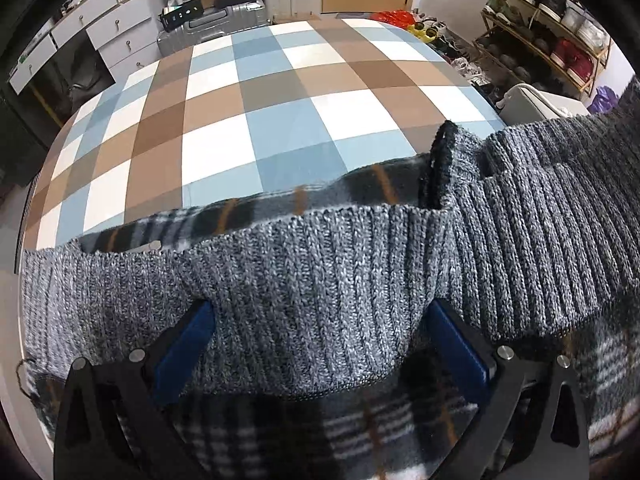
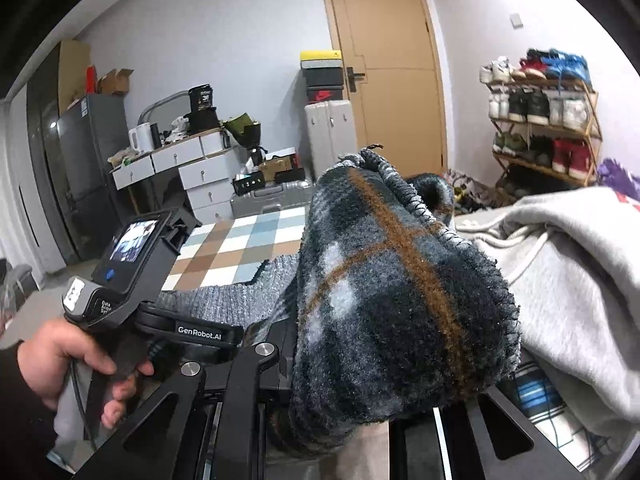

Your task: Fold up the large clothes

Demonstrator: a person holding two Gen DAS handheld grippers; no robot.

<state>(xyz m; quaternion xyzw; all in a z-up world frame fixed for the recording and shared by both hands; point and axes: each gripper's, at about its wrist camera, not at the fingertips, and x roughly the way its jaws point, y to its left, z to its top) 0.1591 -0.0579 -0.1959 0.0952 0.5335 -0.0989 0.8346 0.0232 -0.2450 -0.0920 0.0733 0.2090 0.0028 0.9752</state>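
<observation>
Grey ribbed knit fills the gap between the left tongs, whose blue pads stand wide on either side of the sweater's hem without visibly pinching it. The right tongs are buried under a bunched wad of the plaid fleece lining; they appear clamped on that cloth, though the fingertips themselves are hidden. The sweater hangs raised between the two tools, its hem stretched across the left view above the checked bed cover, with the lining showing at the edge. A left hand grips the other tool's handle. A light grey hoodie lies heaped just beside the right side. The step in hand looks like lifting and spreading the garment; next it probably needs laying flat on the bed and smoothing before any fold.
</observation>
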